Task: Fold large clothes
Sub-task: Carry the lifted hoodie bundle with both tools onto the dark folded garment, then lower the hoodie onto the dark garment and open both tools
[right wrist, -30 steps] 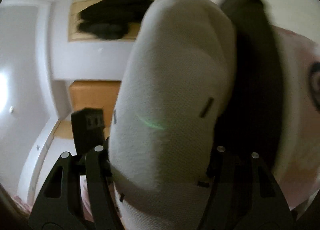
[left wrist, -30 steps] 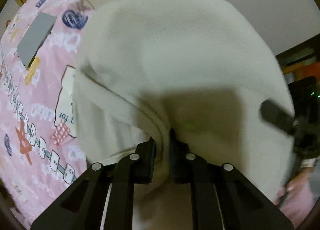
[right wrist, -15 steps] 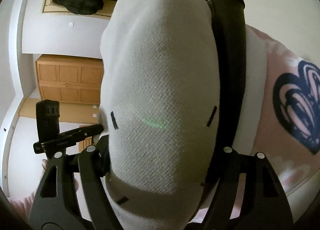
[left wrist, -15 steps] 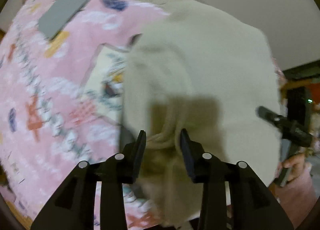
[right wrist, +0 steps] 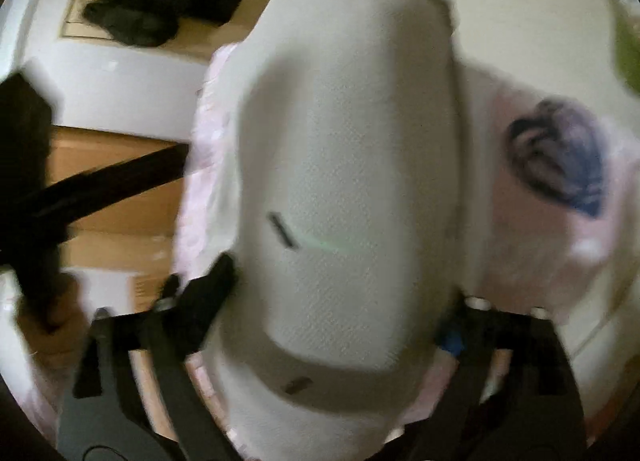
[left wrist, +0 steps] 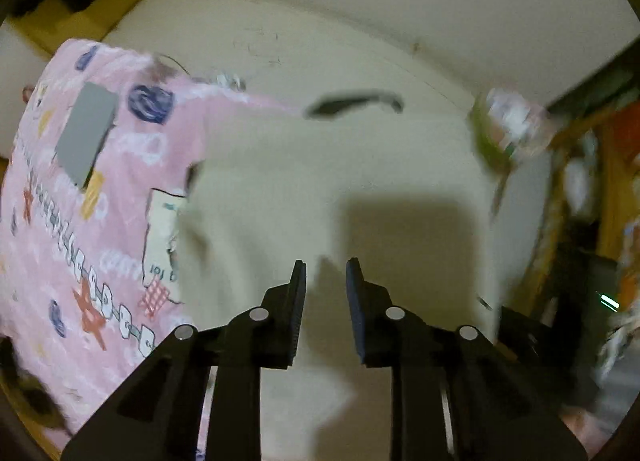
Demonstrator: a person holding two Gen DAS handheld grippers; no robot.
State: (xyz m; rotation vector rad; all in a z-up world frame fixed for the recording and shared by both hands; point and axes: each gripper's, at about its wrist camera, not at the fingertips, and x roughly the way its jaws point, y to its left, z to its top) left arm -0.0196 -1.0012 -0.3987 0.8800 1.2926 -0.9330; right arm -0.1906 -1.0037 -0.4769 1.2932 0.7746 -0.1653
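Both tools are letting go: the left tool is hanging empty above the cream sweater on the pink bed sheet, jaws closing. The right tool is opening wide around a fat fold. Next comes smoothing it flat.

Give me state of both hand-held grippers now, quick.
Left hand-held gripper: jaws closing, nothing between them; cream knitted garment lies below.
Right hand-held gripper: jaws opening, cream knitted garment between them; grip unclear.
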